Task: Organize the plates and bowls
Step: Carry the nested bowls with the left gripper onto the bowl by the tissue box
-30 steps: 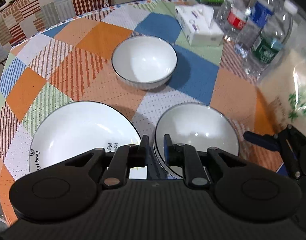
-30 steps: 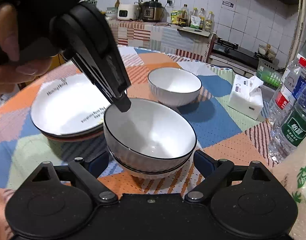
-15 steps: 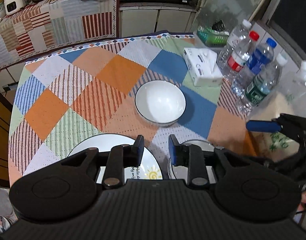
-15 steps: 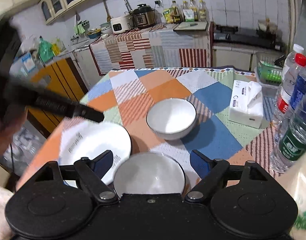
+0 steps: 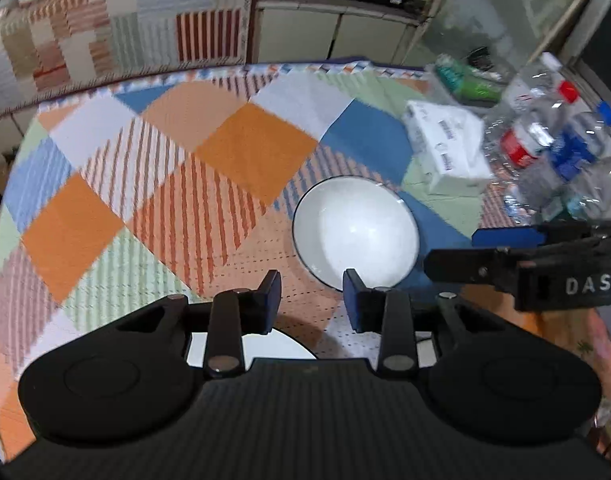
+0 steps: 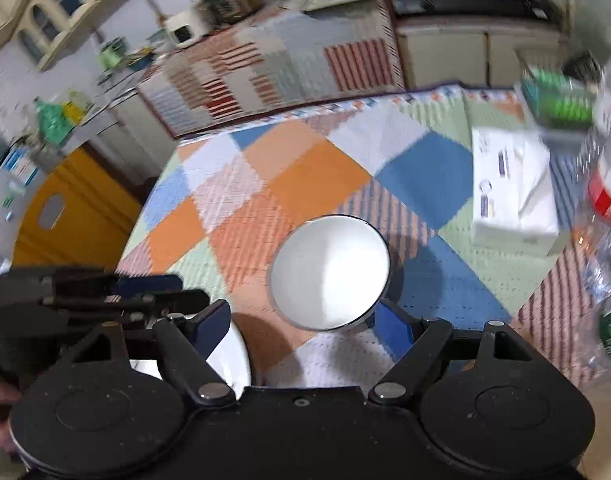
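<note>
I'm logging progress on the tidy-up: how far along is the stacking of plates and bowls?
Done: only a plate edge shows below the grippers, so finished stacks can't be confirmed. In hand: nothing; the left hand-held gripper is opening and the right hand-held gripper closing, both empty. Left: the lone bowl on the tablecloth.

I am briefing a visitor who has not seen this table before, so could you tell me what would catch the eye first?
A lone white bowl sits mid-table on a bright patchwork tablecloth of orange, blue and green squares. Beyond it, to the right, stand a white tissue box and a cluster of plastic water bottles. Both grippers hang empty over the near edge.
</note>
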Action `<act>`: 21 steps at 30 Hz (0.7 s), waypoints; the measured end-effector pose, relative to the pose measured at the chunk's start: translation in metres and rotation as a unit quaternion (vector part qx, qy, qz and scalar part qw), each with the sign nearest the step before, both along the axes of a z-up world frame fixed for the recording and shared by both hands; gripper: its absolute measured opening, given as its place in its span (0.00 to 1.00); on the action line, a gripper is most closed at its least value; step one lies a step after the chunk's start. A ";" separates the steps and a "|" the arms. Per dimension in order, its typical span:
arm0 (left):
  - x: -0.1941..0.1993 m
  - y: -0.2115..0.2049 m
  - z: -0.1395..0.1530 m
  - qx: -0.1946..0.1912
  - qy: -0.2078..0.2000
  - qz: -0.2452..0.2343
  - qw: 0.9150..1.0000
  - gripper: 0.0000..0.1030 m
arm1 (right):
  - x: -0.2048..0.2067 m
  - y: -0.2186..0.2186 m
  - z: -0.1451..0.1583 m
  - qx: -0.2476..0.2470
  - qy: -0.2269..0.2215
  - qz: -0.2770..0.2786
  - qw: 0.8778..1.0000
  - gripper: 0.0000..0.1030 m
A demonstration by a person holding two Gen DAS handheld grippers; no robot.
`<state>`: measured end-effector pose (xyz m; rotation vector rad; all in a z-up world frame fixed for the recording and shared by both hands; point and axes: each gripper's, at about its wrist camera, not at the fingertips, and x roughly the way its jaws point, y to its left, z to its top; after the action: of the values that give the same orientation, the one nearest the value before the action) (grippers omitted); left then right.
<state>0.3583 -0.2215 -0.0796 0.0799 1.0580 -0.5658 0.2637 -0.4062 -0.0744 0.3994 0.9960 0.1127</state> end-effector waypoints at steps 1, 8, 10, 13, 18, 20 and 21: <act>0.004 0.001 -0.006 -0.007 -0.001 0.013 1.000 0.32 | 0.005 -0.002 -0.009 0.004 0.004 -0.008 1.000 0.79; 0.024 -0.010 -0.039 -0.011 -0.014 0.053 0.998 0.32 | 0.028 -0.011 -0.071 0.042 0.027 -0.093 0.994 0.74; 0.025 -0.013 -0.049 -0.010 -0.005 0.052 0.999 0.32 | 0.031 -0.008 -0.080 0.032 0.028 -0.104 0.994 0.72; 0.023 -0.015 -0.060 -0.011 -0.001 0.058 0.998 0.31 | 0.035 -0.006 -0.087 0.027 0.033 -0.103 0.994 0.70; 0.025 -0.020 -0.070 -0.023 0.005 0.058 0.998 0.28 | 0.039 -0.004 -0.091 0.024 0.033 -0.099 0.994 0.58; 0.028 -0.023 -0.073 -0.024 0.020 0.057 0.998 0.21 | 0.039 -0.005 -0.094 0.010 0.035 -0.098 0.995 0.48; 0.029 -0.023 -0.074 -0.021 0.027 0.062 0.997 0.19 | 0.041 -0.006 -0.095 0.003 0.037 -0.098 0.994 0.46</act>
<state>0.3876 -0.2448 -0.1535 -0.0386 1.0952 -0.4795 0.3043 -0.4119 -0.1699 0.5076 1.0248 -0.0767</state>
